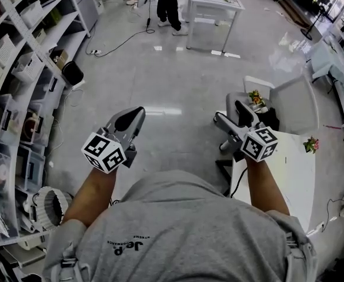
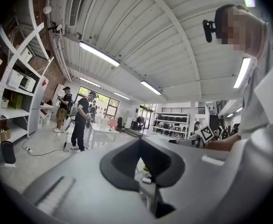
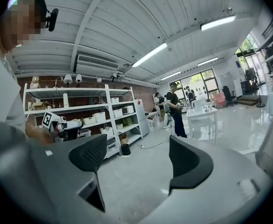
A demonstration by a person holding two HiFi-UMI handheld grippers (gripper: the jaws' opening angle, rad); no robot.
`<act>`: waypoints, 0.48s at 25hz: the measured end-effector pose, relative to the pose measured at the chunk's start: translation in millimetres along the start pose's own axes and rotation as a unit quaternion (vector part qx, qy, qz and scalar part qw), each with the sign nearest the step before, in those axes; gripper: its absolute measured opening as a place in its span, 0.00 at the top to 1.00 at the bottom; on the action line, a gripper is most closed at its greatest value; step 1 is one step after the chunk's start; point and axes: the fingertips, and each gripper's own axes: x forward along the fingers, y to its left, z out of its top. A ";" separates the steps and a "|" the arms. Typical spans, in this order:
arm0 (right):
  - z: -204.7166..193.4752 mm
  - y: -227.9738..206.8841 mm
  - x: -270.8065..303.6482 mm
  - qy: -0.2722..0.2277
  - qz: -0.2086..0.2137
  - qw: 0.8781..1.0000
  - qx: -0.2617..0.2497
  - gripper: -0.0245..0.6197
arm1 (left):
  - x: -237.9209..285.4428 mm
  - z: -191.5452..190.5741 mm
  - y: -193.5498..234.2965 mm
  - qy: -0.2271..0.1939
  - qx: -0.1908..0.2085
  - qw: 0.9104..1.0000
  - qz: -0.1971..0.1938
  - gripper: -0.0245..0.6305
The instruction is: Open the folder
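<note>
I can't find the folder in any view, so I cannot say which way it lies. My left tool (image 1: pixel 133 115) has its jaws pressed together on nothing. My right tool (image 1: pixel 229 111) is spread and empty. Both hang over the floor (image 1: pixel 177 81). The white worktop (image 1: pixel 283 175) sits right, nearest the right tool, so I'd look there first.

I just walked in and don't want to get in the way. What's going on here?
A person stands holding a gripper in each hand, both raised over the floor. The left gripper has its jaws together with nothing between them. The right gripper has its jaws apart and is empty. No folder shows in any view, so opening it has not begun. A white table stands at the person's right.
</note>
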 end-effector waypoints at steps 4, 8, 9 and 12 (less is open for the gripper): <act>-1.6 -5.7 18.1 -0.001 -0.021 1.000 0.000 0.35 | 10.1 2.3 27.0 0.001 -0.003 1.000 -0.015 0.88; 1.0 -1.8 23.5 -0.014 -0.060 0.998 -0.002 0.35 | 11.4 -1.5 48.7 0.018 0.000 0.999 -0.042 0.88; 1.4 -1.2 21.9 -0.018 -0.072 0.997 -0.002 0.35 | 12.3 -2.9 52.5 0.023 0.002 0.998 -0.050 0.88; 1.8 -4.6 12.3 -0.026 -0.111 0.993 0.001 0.35 | 24.2 -6.2 59.2 0.035 0.006 0.996 -0.080 0.88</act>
